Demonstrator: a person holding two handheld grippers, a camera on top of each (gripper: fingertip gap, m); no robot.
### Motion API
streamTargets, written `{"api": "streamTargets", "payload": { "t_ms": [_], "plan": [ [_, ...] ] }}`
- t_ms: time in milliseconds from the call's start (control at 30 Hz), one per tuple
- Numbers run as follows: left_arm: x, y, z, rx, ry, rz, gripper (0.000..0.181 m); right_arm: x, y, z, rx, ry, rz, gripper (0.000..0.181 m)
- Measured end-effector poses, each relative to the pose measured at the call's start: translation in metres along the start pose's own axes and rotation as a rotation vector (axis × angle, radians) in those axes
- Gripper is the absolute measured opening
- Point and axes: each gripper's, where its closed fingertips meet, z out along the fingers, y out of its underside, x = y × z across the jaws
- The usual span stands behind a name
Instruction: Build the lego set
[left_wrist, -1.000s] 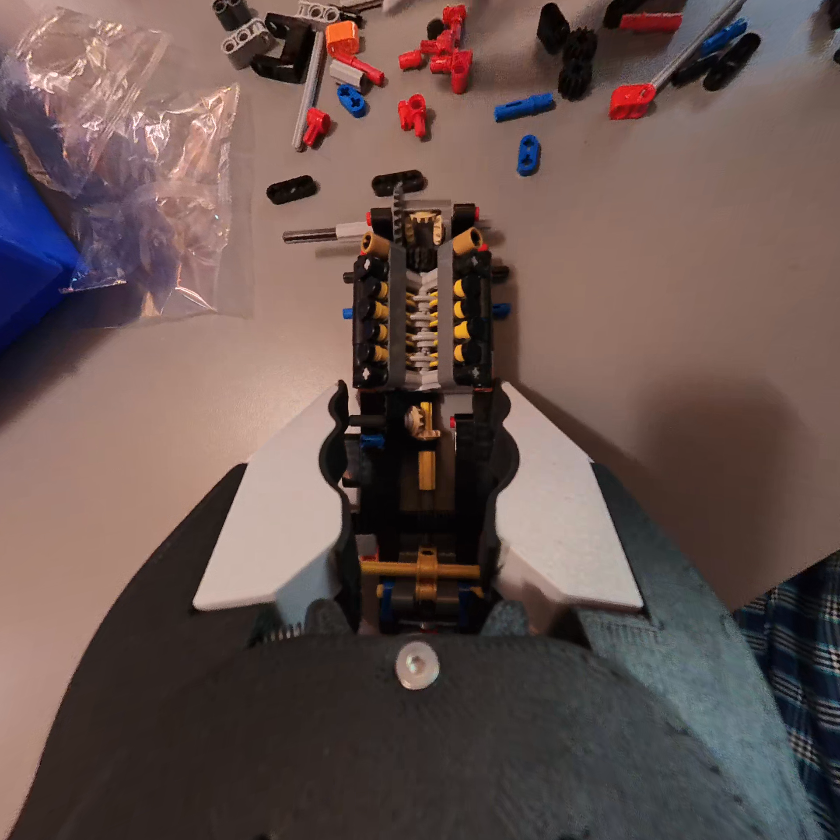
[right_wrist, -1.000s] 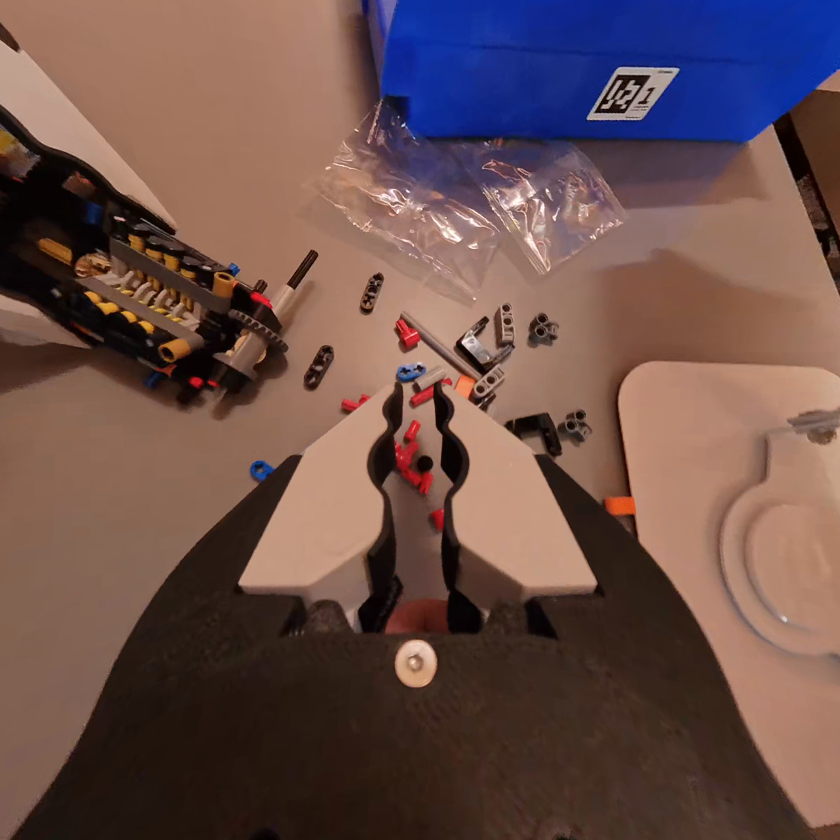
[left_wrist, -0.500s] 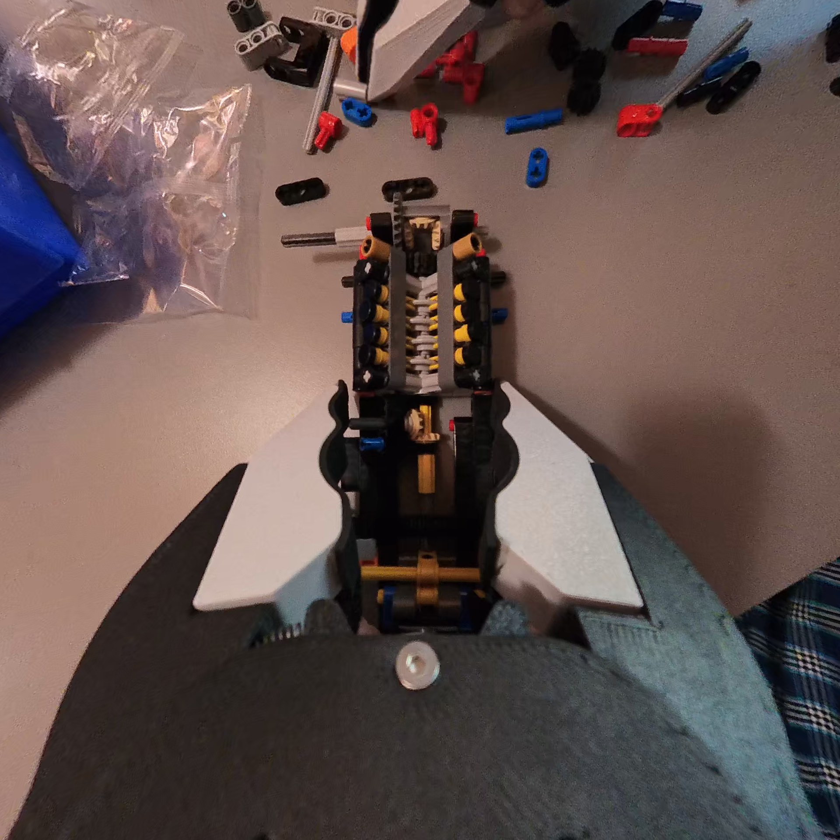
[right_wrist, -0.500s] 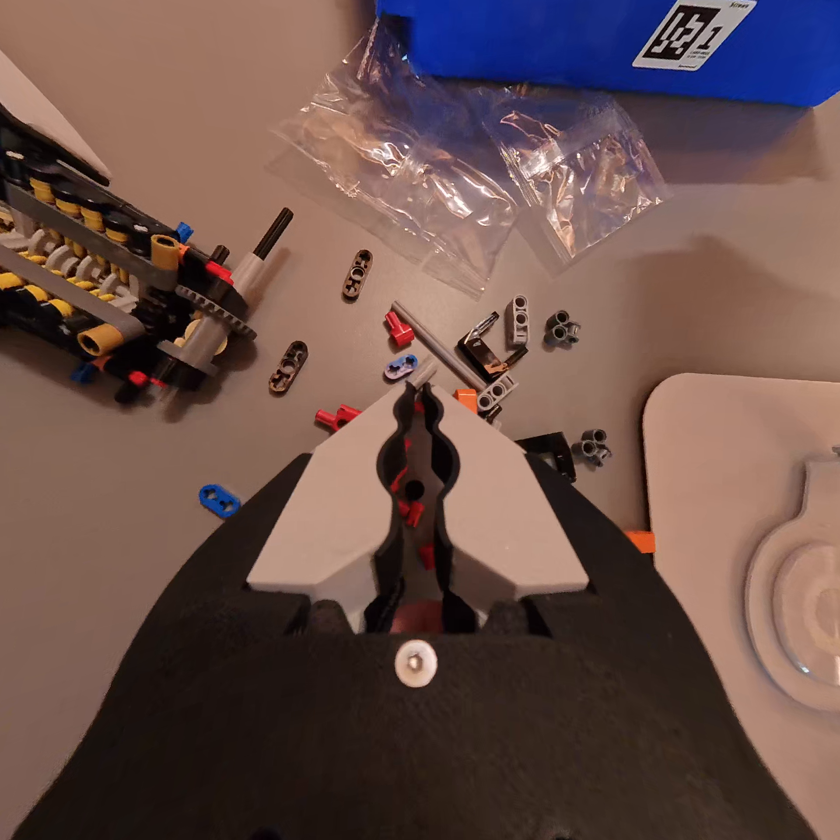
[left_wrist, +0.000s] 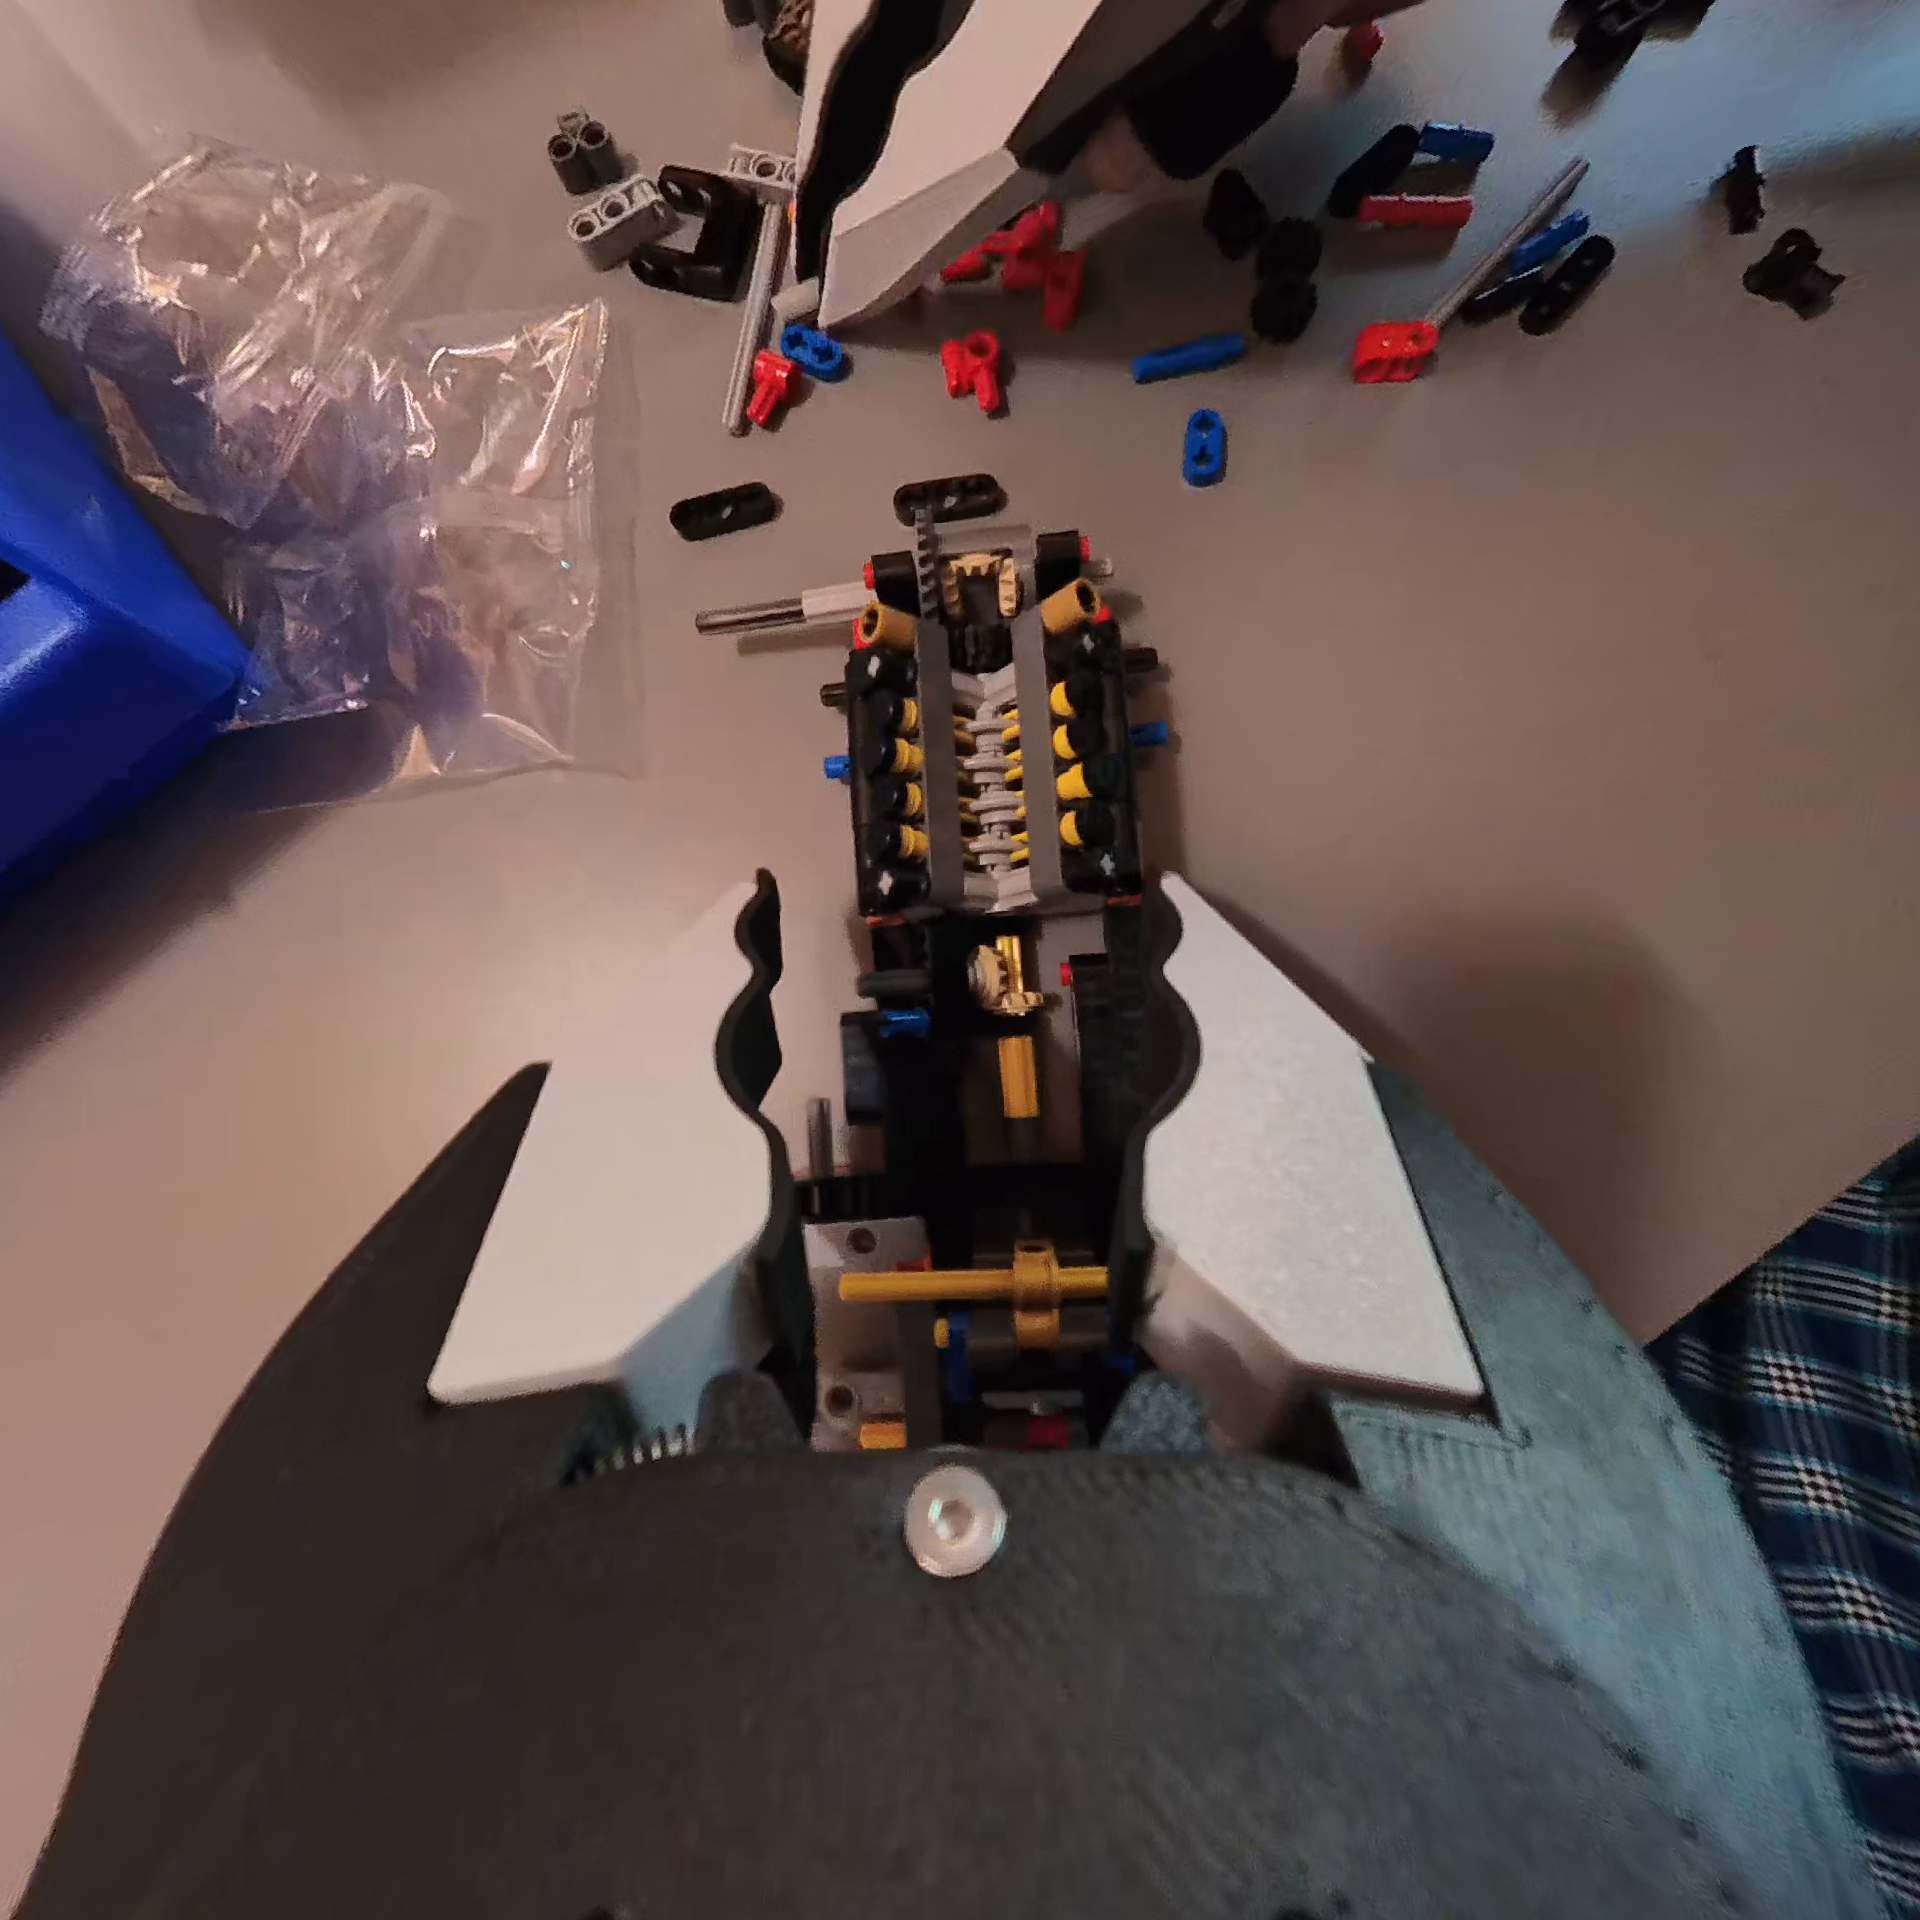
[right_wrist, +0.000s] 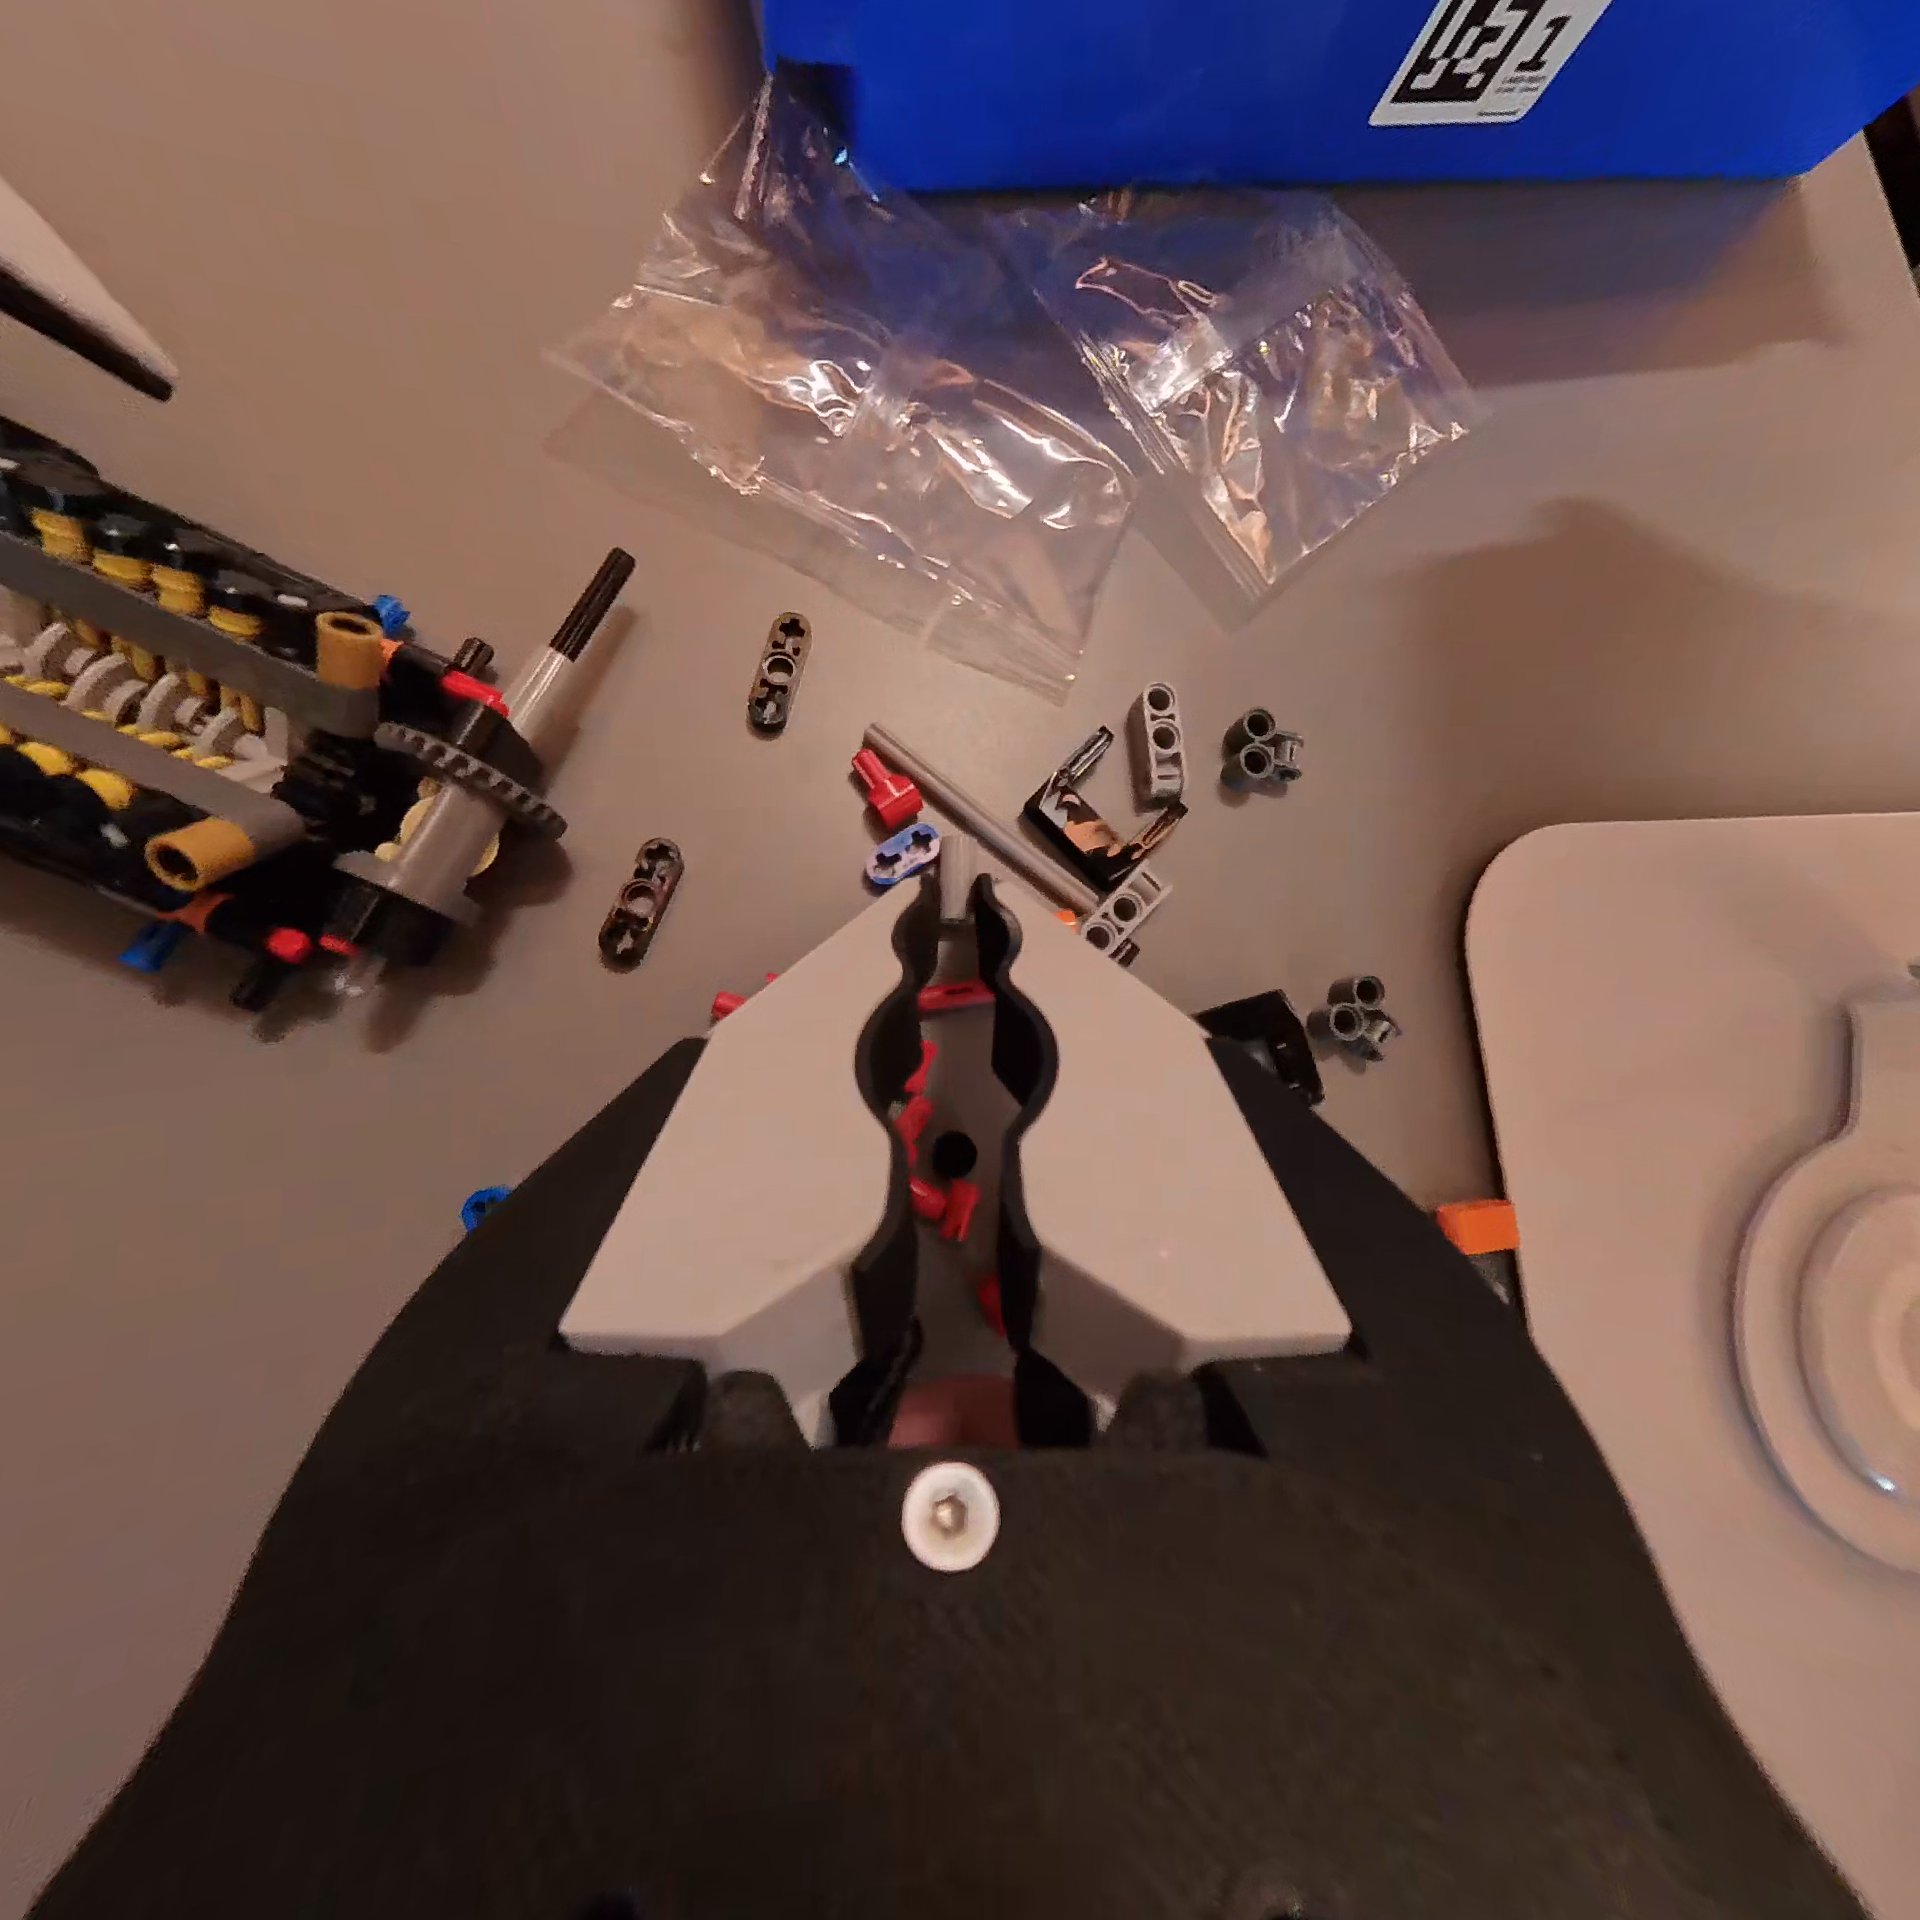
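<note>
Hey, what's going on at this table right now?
A person is building a lego model with two handheld grippers. The left gripper is open around the part-built black and yellow model, which lies on the table. The right gripper has its tips around a small grey piece among the loose parts. Empty clear bags lie by a blue box.

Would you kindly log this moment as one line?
left gripper: open around black-and-yellow Lego engine assembly | right gripper: shut on small grey Lego connector

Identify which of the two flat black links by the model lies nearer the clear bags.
The upper black link; the other black link lies lower, closer to the right gripper.
</note>
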Motion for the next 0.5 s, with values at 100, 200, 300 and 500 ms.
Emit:
{"api": "streamTargets", "payload": {
  "t_ms": [100,200,300,500],
  "plan": [
    [0.0,-0.005,0.0,0.011,0.018,0.021,0.069,0.001,0.001,-0.003,0.008,0.011,0.009,0.005],
    [0.003,-0.012,0.001,0.024,0.052,0.04,0.075,0.001,-0.003,-0.019,0.047,0.04,0.026,0.004],
    [0.006,-0.018,0.002,0.033,0.069,0.072,0.082,-0.017,-0.01,-0.044,0.107,0.008,0.075,0.004],
    [0.007,-0.021,0.017,-0.028,0.076,0.155,0.087,-0.071,0.0,-0.06,0.133,-0.082,0.172,0.004]
  ]
}}
